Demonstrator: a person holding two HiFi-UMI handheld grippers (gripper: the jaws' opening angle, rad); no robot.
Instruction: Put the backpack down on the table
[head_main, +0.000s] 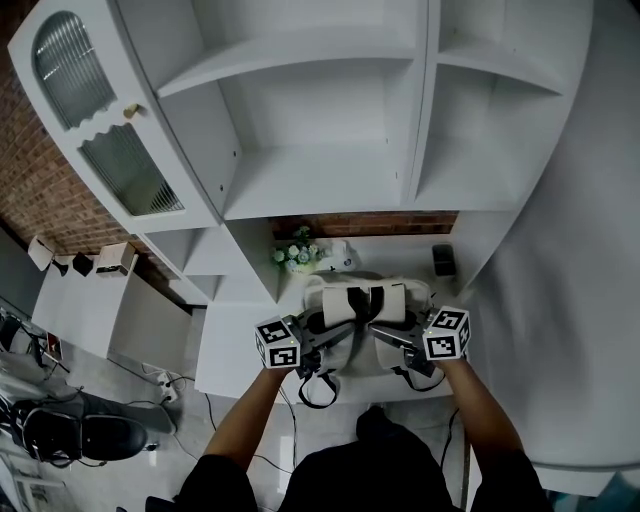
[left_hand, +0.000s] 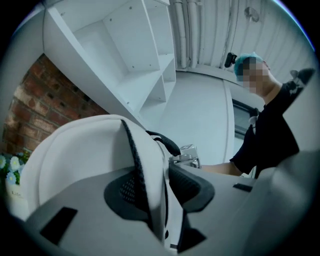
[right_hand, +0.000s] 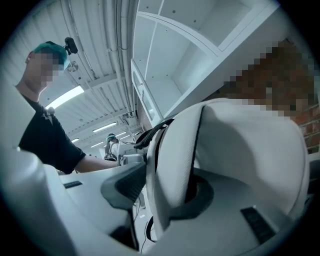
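Head view: the white backpack is at the front edge of the counter, between my tongs. Its strap side faces up toward me and its long axis appears to run left to right. Left tongs and right tongs are each clamped on one of its white shoulder straps. Behind it, a small pot holds pale flowers. Whether its base touches the counter, I cannot tell. A black strap loop hangs past the edge.

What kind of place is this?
Probably a workshop dressed up like a home: white shelves and a brick wall behind the backpack look homely, but what looks like a scooter stands indoors and pipes run overhead.
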